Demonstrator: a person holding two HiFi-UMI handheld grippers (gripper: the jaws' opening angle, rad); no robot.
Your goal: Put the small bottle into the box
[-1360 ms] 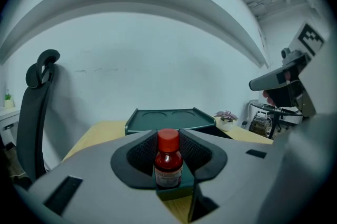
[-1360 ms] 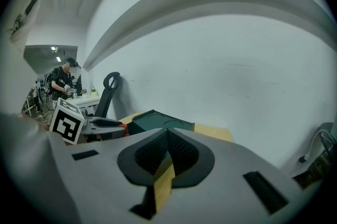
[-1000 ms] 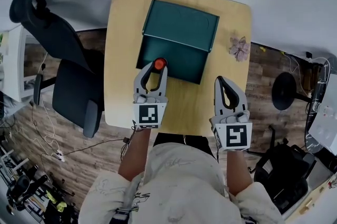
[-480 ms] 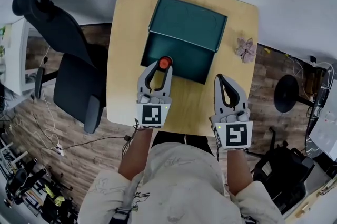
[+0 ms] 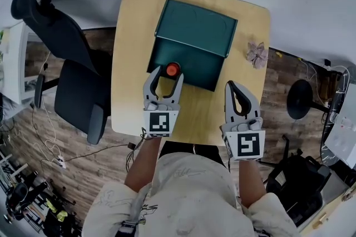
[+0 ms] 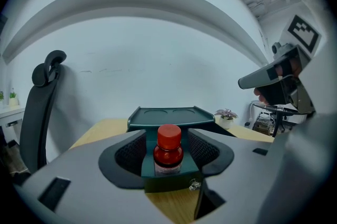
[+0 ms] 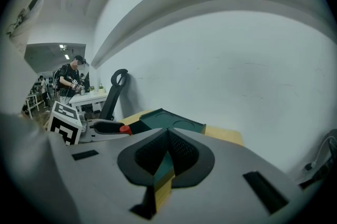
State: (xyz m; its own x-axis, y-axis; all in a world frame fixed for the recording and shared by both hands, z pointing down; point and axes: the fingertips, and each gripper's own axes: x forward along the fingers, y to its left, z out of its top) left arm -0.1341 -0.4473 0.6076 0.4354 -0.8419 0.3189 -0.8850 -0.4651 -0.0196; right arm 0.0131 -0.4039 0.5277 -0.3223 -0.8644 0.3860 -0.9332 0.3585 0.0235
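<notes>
The small bottle [image 5: 173, 69], dark red with a red cap, stands upright just inside the near wall of the dark green box [image 5: 196, 61], whose lid [image 5: 197, 27] is tipped back. My left gripper [image 5: 168, 72] straddles the bottle; its jaws are opening, and in the left gripper view a gap shows between each pad and the bottle [image 6: 168, 150]. My right gripper [image 5: 233, 86] hovers over the table's near right part, its jaws shut with nothing between them [image 7: 167, 136].
The box sits on a small wooden table [image 5: 130, 63]. A little potted plant [image 5: 257, 54] stands at the table's right edge. A black office chair [image 5: 67, 74] is close to the table's left side. Cables and gear lie on the wooden floor.
The left gripper's jaws have spread apart from the bottle, which now stands inside the box's near wall. The right gripper has hardly moved.
</notes>
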